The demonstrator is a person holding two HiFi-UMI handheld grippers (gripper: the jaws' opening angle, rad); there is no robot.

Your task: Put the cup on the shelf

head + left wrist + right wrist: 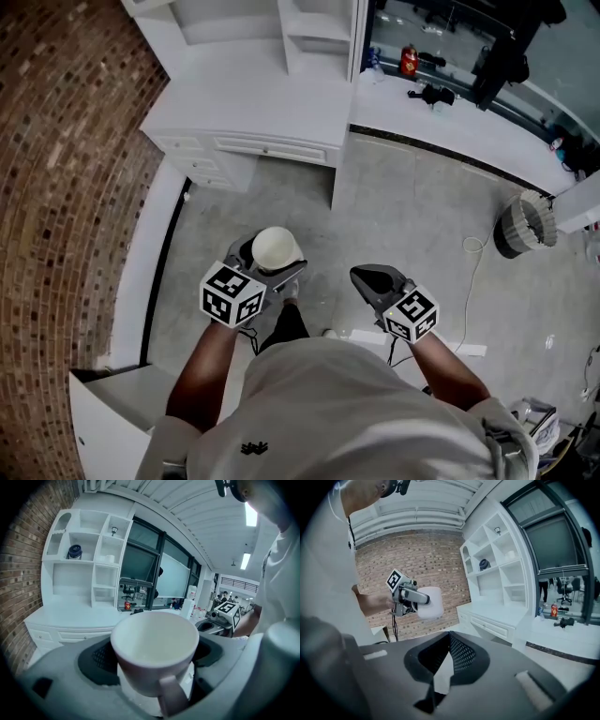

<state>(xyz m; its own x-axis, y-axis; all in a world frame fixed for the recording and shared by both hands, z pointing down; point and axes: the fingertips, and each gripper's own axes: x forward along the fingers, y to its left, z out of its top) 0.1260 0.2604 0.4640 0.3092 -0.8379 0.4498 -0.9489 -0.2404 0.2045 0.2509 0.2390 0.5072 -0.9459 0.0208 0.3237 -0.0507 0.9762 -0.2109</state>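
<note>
two grippers, each of smooth grey plastic and each carrying one cube with black-and-white square markers. the left gripper is clamped on the one cup, its jaws spread wide, with a dark mesh-textured pad against the cup wall on either side. the cup is a round, glossy, pale ceramic mug that tapers a little toward the base. it sits upright with its mouth open to the ceiling, and its single loop handle points back toward the gripper's body. the right gripper is clenched on nothing, its two dark perforated pads meeting at a point. it hangs beside the left one, apart from the cup.

under both lies a mottled grey floor. ahead, well apart from the cup, stands the white shelf: a flat desk top with drawers below and boxy open compartments above. three small items sit in the upper compartments. to the left runs a rough red brick wall, and to the right are one ribbed round bin and a white counter.
</note>
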